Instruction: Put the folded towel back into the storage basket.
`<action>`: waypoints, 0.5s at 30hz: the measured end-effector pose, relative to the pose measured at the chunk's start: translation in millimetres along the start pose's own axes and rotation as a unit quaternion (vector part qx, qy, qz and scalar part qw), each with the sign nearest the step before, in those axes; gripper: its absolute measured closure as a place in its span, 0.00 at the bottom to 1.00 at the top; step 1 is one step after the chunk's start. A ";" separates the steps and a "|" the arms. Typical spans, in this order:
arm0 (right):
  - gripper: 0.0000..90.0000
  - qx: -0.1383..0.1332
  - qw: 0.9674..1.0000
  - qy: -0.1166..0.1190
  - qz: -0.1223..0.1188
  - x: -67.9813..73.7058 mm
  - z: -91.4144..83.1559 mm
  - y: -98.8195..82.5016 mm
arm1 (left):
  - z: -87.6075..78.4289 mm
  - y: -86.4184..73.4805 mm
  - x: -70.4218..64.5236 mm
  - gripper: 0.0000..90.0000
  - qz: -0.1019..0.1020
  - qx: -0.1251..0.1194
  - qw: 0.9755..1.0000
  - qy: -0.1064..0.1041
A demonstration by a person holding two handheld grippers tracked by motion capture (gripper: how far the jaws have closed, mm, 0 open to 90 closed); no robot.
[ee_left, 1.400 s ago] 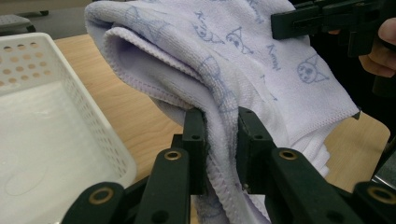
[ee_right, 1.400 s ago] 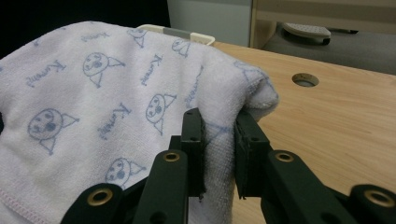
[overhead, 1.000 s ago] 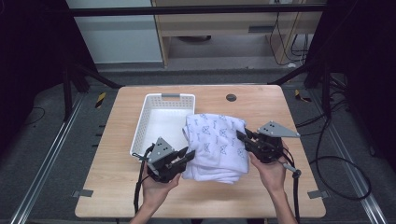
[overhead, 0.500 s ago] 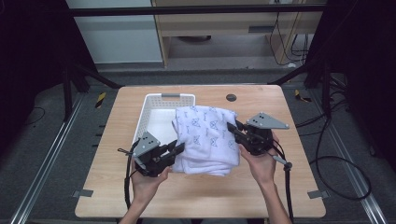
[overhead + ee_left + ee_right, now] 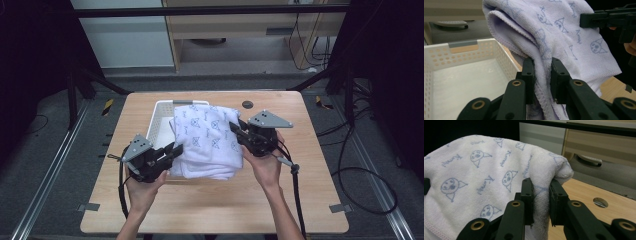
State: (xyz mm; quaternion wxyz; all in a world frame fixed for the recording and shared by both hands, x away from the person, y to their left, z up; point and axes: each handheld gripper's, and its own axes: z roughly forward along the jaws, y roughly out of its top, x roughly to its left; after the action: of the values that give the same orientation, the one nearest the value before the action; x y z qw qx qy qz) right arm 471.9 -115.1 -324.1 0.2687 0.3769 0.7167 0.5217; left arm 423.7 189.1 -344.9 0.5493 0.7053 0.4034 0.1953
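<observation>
Clamping opposite edges, the left gripper [image 5: 172, 150] and right gripper [image 5: 235, 127] hold the folded towel [image 5: 207, 140] above the white basket [image 5: 159, 125].

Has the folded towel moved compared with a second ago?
Yes. The towel, pinched by both claws, has shifted toward the person's left and now hangs over the white basket, covering much more of it than before.

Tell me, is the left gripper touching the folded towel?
Touching. In the left gripper view, the left gripper has both jaws pressed on a fold of the towel, with no gap.
</observation>
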 end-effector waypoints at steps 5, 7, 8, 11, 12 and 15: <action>0.85 -0.004 1.000 0.000 -0.003 5.9 8.6 3.9 | -3.1 2.0 6.9 0.83 -0.001 -0.003 1.000 0.013; 0.85 -0.004 1.000 0.001 -0.004 7.8 11.6 5.7 | -4.6 2.9 10.4 0.84 -0.004 -0.006 1.000 0.017; 0.85 -0.005 1.000 0.002 -0.003 8.8 13.0 6.7 | -5.2 3.3 11.8 0.83 -0.004 -0.006 1.000 0.019; 0.85 -0.004 1.000 0.005 -0.006 11.7 18.0 9.5 | -6.7 4.0 16.5 0.84 -0.008 -0.008 1.000 0.024; 0.85 -0.006 1.000 0.004 -0.009 12.4 19.9 10.1 | -7.2 3.9 18.4 0.84 -0.009 -0.008 1.000 0.026; 0.85 -0.008 1.000 0.005 -0.007 14.5 24.8 11.9 | -7.9 4.2 21.6 0.84 -0.010 -0.010 0.999 0.032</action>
State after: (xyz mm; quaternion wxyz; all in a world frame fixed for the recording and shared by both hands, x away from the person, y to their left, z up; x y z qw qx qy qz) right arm 486.0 -87.6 -320.4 0.2718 0.3667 0.7167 0.5272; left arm 432.4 210.7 -342.0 0.5450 0.6889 0.4260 0.2166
